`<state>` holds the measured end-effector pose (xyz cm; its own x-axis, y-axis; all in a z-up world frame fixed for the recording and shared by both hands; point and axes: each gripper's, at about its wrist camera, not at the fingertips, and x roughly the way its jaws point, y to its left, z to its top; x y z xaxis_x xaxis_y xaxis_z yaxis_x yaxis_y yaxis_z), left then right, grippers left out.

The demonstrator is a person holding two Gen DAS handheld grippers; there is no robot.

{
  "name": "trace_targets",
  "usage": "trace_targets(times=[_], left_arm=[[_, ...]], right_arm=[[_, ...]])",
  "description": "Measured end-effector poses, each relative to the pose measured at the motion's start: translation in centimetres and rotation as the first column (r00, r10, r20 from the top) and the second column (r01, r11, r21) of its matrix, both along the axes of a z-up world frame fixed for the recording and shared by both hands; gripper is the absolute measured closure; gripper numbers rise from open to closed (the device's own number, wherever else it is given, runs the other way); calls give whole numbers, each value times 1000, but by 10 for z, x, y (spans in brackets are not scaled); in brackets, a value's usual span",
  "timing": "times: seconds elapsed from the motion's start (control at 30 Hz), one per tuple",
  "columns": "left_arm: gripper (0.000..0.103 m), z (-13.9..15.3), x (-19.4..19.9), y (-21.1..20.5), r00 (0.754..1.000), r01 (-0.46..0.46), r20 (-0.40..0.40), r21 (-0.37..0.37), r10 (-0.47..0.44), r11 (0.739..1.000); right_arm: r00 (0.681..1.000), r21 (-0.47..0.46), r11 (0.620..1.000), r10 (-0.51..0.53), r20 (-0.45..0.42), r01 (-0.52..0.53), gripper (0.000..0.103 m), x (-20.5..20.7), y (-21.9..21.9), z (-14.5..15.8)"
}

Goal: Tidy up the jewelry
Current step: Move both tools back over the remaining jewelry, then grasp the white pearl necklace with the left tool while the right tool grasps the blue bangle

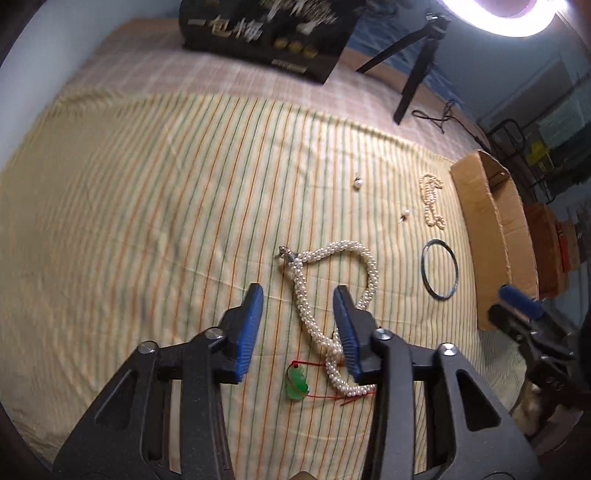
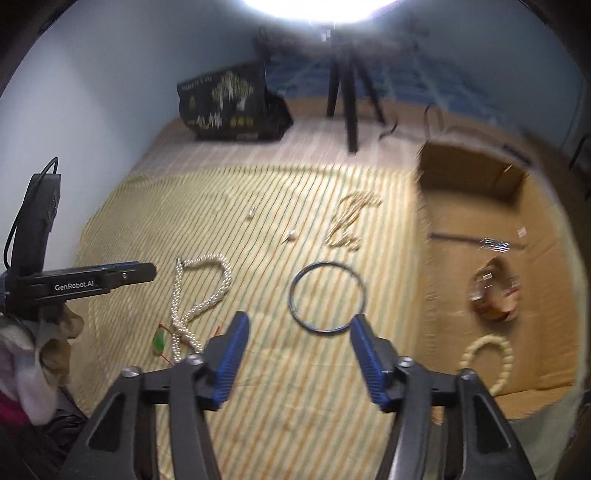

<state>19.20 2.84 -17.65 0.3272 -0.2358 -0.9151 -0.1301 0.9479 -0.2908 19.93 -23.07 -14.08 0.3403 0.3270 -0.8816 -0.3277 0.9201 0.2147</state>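
Note:
A thick white pearl rope necklace lies looped on the striped cloth. A green pendant on red cord sits by its lower end. My left gripper hovers over that necklace with its jaws apart, and the pads press on nothing. Right of it lies a dark thin bangle. My right gripper stands open just short of the bangle, holding nothing. Farther back are a thin pearl strand and two small pearl earrings.
An open cardboard box at the right holds a brown bead bracelet and a cream bead ring. A black printed bag and a tripod under a ring light stand at the back.

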Motion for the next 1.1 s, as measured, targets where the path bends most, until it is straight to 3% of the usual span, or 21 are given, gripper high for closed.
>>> trace_targets(times=[0.27,0.5,0.97,1.1], left_arm=[[70,-19,9,-3,999,-3,-43,-1,3,1000],[74,-30,17,-3,998,-15,-68,-6,14,1000],[74,-42,28,-18,998,-1,-61,60,5,998],[89,-43,29,-19,999,-7,-47,81,11,997]], right_arm=[[997,-33,998,45,-64,-47,69,18,22,-30],[994,-110,989,92,-51,-98,77,23,42,-39],[988,-179,973,137,-74,-148,79,31,51,-71],[989,-192,971,133,-64,-143,92,31,48,-70]])
